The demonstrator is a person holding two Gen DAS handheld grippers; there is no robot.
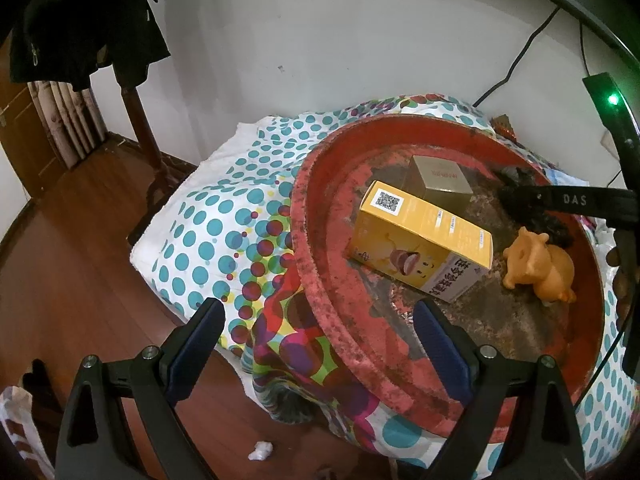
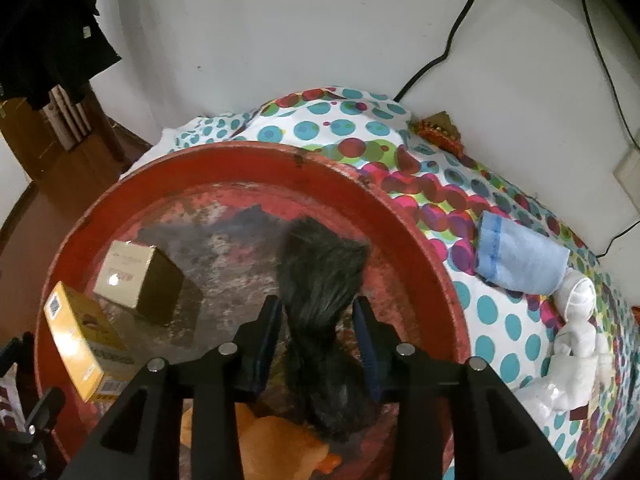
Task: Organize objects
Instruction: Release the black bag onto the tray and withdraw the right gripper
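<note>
As the red tray (image 2: 404, 216) on the bed gathers the clutter, my right gripper (image 2: 316, 340) stands apart around the black furry piece (image 2: 320, 276), released there; left gripper (image 1: 320, 344) wide, empty.

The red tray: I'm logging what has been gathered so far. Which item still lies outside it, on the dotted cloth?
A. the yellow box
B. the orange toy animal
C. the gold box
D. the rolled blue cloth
D: the rolled blue cloth lies on the dotted cloth to the right of the red tray.
</note>
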